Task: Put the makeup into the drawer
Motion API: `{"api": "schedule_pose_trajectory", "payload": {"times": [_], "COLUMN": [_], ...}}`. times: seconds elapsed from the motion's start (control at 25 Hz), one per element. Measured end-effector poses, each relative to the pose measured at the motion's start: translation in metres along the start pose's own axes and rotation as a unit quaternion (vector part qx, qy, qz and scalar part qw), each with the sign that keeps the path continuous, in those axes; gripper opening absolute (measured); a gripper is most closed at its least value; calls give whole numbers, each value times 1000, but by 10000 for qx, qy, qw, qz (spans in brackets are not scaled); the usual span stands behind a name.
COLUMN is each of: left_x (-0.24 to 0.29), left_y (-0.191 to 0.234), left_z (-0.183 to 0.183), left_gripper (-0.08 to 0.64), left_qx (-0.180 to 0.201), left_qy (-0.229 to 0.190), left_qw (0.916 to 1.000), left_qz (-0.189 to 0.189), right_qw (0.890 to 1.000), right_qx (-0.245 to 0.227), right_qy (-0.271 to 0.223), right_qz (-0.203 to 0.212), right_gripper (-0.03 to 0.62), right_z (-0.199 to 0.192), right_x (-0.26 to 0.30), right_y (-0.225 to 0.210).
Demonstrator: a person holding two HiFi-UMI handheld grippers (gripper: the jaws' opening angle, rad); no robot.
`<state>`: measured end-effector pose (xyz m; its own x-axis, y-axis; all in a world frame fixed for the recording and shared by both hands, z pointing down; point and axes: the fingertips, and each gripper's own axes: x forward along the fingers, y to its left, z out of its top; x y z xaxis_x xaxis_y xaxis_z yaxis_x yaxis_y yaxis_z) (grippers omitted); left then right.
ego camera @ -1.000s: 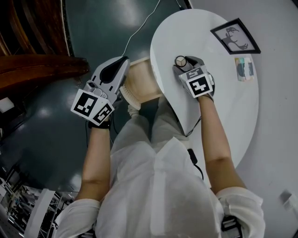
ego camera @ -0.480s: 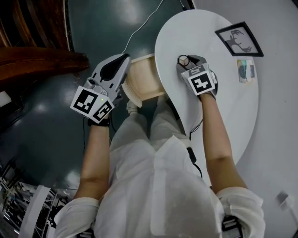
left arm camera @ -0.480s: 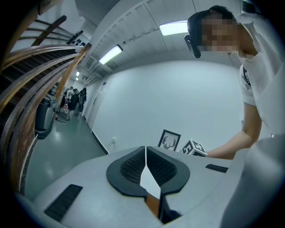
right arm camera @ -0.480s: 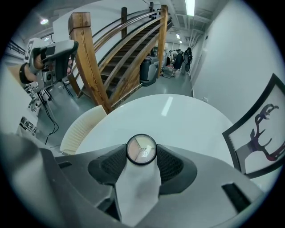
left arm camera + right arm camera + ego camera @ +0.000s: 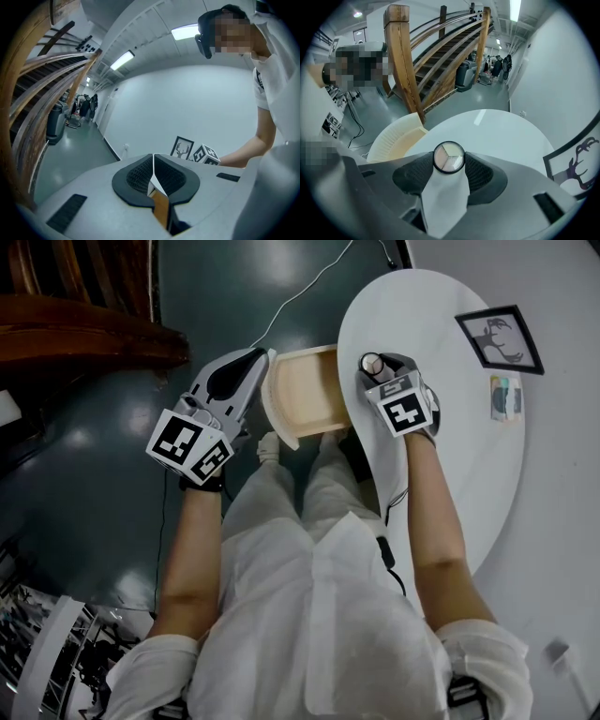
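Makeup compact, round with a dark rim and three pale wedges of colour, sits clamped between the pads of the right gripper. The jaws stand wide but press on both sides of it. The gripper points steeply down over the white round table, close to the table's left edge. Whether the compact touches the tabletop cannot be told.

A pale wooden drawer with a curved white front stands open, jutting out from the table's left edge, just beside the compact. The left gripper, off the table's left side, has its jaws closed almost together on the thin upper edge of the drawer front.

On the far right part of the table lies a black-framed deer picture, with a small card near it. A thin cable runs across the dark floor beyond the table. The person wears a white top.
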<state>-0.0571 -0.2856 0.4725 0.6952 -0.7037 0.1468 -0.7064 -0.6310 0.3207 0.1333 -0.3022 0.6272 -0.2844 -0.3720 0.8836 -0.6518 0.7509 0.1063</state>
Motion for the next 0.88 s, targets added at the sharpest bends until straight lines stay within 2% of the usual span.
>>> {"api": "schedule_pose_trajectory", "payload": {"times": [0.64,0.88], "left_x": [-69,-89], "left_y": [34,47], "left_z": [-10,-15], "left_gripper": [21,21], "left_qx": [-127,-188], "left_qy": [-99,-64], "left_qw": [9984,9977], "left_qz": [536,643], "right_qw": [9980,9986], "right_qx": [-429,-274], "right_qy": [-148,-64], "right_qz": [445,449], "right_gripper": [209,209], "right_z": [59,70], "right_x": [29,46], "right_y": [88,114]}}
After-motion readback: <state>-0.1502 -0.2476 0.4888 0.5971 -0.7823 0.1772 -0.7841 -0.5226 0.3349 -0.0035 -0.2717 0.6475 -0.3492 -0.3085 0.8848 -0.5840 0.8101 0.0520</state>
